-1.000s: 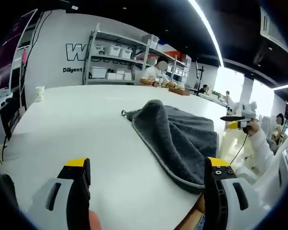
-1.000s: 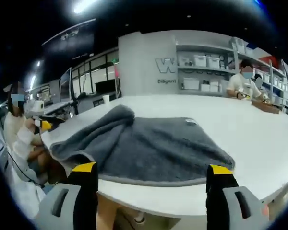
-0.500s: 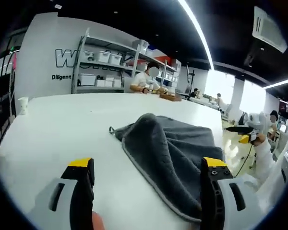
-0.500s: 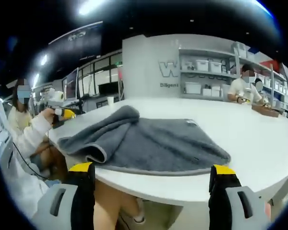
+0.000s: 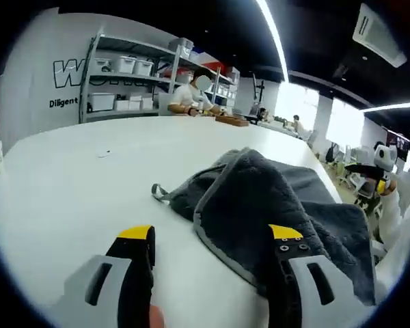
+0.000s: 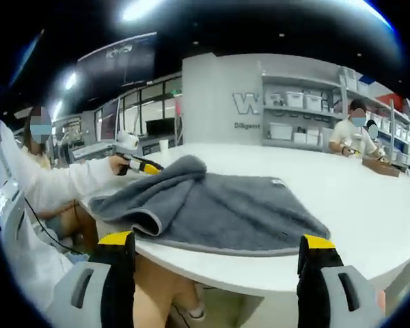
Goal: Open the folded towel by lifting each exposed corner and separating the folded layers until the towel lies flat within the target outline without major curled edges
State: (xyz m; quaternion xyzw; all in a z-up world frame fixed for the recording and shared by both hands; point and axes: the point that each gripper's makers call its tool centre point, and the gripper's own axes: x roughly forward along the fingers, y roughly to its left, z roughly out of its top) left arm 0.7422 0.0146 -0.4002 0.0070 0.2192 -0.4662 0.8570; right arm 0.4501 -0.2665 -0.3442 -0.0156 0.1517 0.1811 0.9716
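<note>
Your left gripper (image 5: 208,249) hangs low over the white table (image 5: 75,171), jaws spread wide with nothing between them. Left of the tool there is bare tabletop; dead ahead, the grey towel (image 5: 273,205) rises in a soft hump, its pale-trimmed edge running under your right-hand jaw tip. Just beyond the left jaw a small hanging loop (image 5: 158,193) pokes out from a corner of the cloth. That corner looks like the exposed one to go for, and I'd say you're held this low and open so you can slide a jaw under the top layer.

From your right gripper (image 6: 215,253), jaws equally wide and empty, you sit off the table's near edge, looking across it. Far to the left your own left gripper comes in, its yellow tip at the towel's bunched-up side. Forward and left of your jaws, a thick fold rolls over on itself in the towel (image 6: 219,208), trim showing at its lip. Straight ahead and to the right, the cloth lies flatter, with a small tag (image 6: 277,182) on top. The towel is clearly still doubled, so the unfolding has barely begun. No target outline is visible on the table, so I cannot judge alignment. Shelving (image 6: 307,116) and seated people fill the background.
</note>
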